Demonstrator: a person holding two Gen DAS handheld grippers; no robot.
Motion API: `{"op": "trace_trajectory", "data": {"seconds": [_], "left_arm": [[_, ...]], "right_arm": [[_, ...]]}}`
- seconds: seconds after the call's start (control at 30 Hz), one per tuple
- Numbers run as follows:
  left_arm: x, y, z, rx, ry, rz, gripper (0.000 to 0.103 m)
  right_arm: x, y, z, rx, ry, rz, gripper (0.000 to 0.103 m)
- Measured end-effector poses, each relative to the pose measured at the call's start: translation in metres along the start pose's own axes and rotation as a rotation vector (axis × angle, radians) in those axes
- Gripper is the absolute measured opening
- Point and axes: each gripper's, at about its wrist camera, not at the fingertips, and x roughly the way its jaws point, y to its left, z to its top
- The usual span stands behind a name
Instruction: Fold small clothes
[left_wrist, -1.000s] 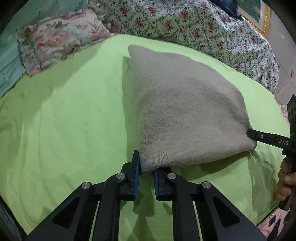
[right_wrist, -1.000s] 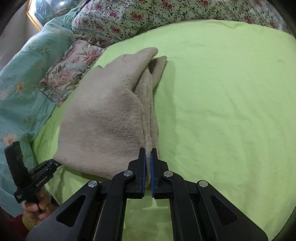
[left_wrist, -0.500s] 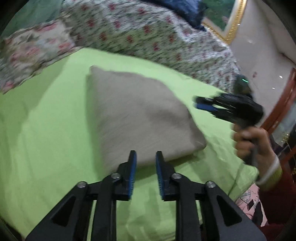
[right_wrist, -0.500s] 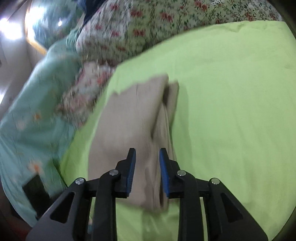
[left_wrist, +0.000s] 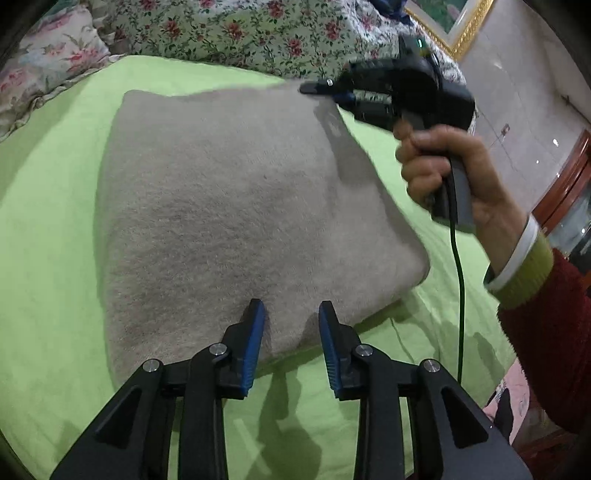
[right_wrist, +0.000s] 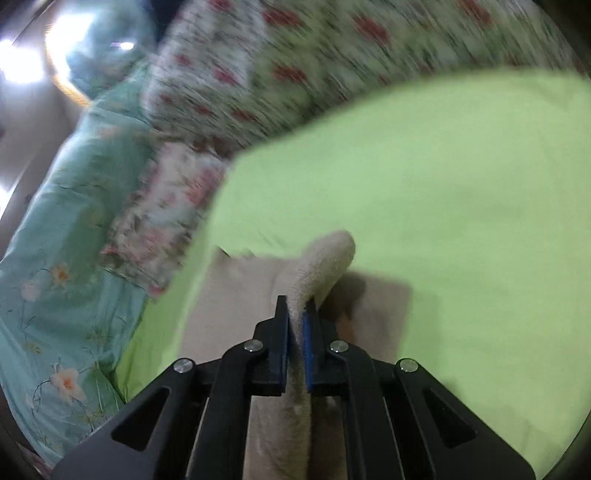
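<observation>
My right gripper (right_wrist: 295, 314) pinches a raised fold of the beige knit garment (left_wrist: 236, 206) between fingers that have just closed on it; my left gripper (left_wrist: 291, 314) has just spread its fingers, and they hang parted above the cloth's near edge, gripping nothing. The garment lies folded on the green bed sheet (left_wrist: 48, 221), toward the near edge

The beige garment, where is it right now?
The beige garment lies on the green sheet, ahead of the open left gripper; the right gripper pinches its far right edge.
</observation>
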Motion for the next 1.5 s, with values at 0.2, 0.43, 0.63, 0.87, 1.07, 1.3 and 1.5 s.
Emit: {"op": "trace_trajectory", "data": {"seconds": [0.2,0.43,0.63,0.87,1.07,1.3,1.5], "left_arm": [[0.003,-0.008,-0.002,0.021,0.008,0.013,0.033],[-0.036,-0.001,0.006,-0.006,-0.053,-0.017,0.035],[-0.066,0.033,0.027,-0.084,-0.161,0.011,0.039],[-0.029,0.061,0.058,-0.114,-0.126,0.024,0.033],[-0.002,0.087,0.042,-0.198,-0.012,0.007,0.004],[-0.046,0.055,0.011,-0.095,-0.054,0.066,0.019],[-0.044,0.036,-0.019,-0.020,-0.032,0.154,0.042]], "right_arm": [[0.037,-0.020,-0.023,-0.018,0.136,-0.175,0.009],[-0.046,-0.001,-0.038,0.030,-0.022,-0.140,0.020],[-0.083,0.054,-0.090,-0.035,-0.033,-0.022,0.020],[-0.049,0.045,-0.114,-0.019,0.015,-0.127,0.020],[-0.028,0.010,-0.126,0.023,0.085,-0.197,0.000],[-0.062,0.036,-0.155,-0.046,0.056,-0.194,0.003],[-0.077,0.048,-0.204,-0.119,0.112,-0.266,0.003]]}}
